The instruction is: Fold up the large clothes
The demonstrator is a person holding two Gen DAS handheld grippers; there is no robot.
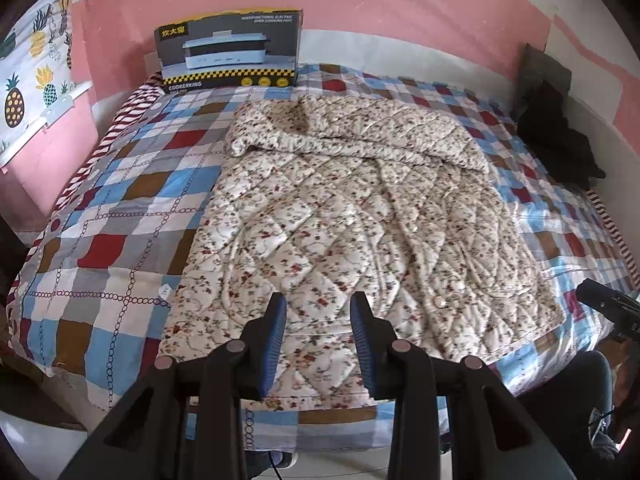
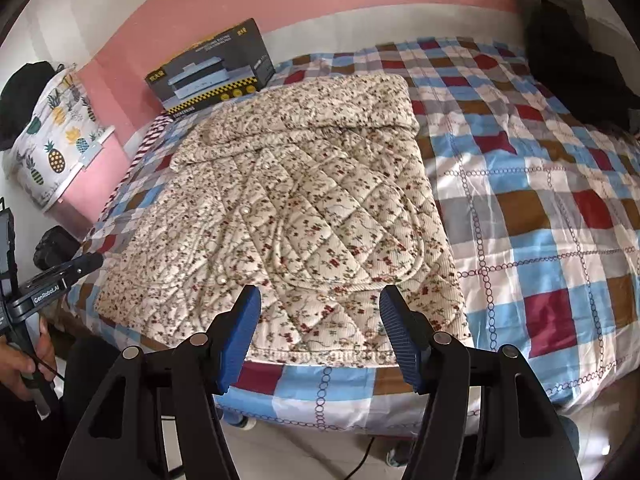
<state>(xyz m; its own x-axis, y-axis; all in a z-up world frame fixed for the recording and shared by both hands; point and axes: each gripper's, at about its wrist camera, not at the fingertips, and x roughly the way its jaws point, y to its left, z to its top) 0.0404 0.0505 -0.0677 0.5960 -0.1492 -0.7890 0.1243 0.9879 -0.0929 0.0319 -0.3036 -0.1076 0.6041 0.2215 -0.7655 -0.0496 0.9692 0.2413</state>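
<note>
Both grippers [image 1: 318, 308] [image 2: 320, 302] gaping, floral quilted garment [image 1: 340, 216] on checked bedspread [image 1: 120, 200]

**A Bed in a Pink Room**

A bed [image 1: 100, 216] is covered with a checked sheet in blue, red, brown, grey and white. The wall [image 1: 360, 4] behind it is painted pink above and white below. A box [image 1: 229, 51] is stood against it. A pineapple cloth [image 1: 32, 76] is hung at the left. Dark clothes [image 1: 556, 128] are piled in the far right corner. Daylight is spread across the bed.
</note>
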